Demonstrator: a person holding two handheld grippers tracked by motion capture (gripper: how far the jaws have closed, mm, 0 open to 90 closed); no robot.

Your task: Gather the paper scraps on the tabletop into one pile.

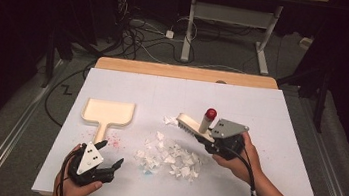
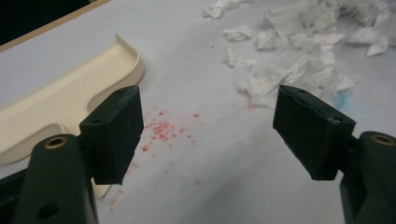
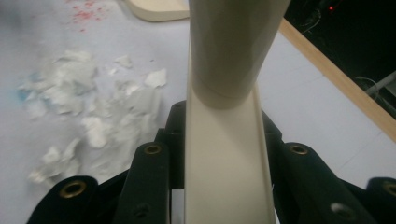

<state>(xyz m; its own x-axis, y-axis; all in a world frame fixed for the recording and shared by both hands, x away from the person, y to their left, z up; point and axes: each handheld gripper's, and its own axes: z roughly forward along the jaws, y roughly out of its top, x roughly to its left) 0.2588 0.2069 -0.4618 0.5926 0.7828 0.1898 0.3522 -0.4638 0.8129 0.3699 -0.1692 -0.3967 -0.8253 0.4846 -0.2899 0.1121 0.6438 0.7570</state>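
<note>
— Left claw (image 1: 111, 154), high view: nearest the camera at the tabletop's (image 1: 281, 116) front edge, released, jaws spread, nothing between them. The dustpan (image 1: 109, 111), cream, lies flat just beyond it, handle toward the claw; red specks (image 1: 115, 141) dot the surface beside that handle.

— And the right claw (image 1: 202, 135)?

— Right of centre, clenched on the cream handle of a hand brush (image 1: 190, 124). Bristles point down and left, near a stray paper scrap (image 1: 170, 120). Red knob on the upright post of the brush. The main heap of torn paper scraps (image 1: 170, 158) lies just in front of the brush, between the two claws.

— Left gripper view?

— Both jaws (image 2: 210, 135) stand wide apart over bare tabletop (image 2: 196, 56). Red specks (image 2: 161, 130) sit between them, nearer the left one. The dustpan (image 2: 60, 100) lies behind that jaw; the scraps (image 2: 289, 60) lie beyond the right jaw.

— Right gripper view?

— The brush handle (image 3: 226, 158) runs straight up between the jaws, gripped on both sides. Scraps (image 3: 93, 112) spread to the left, blurred. Dustpan (image 3: 159, 9) edge and red specks (image 3: 84, 14) at the top.
</note>
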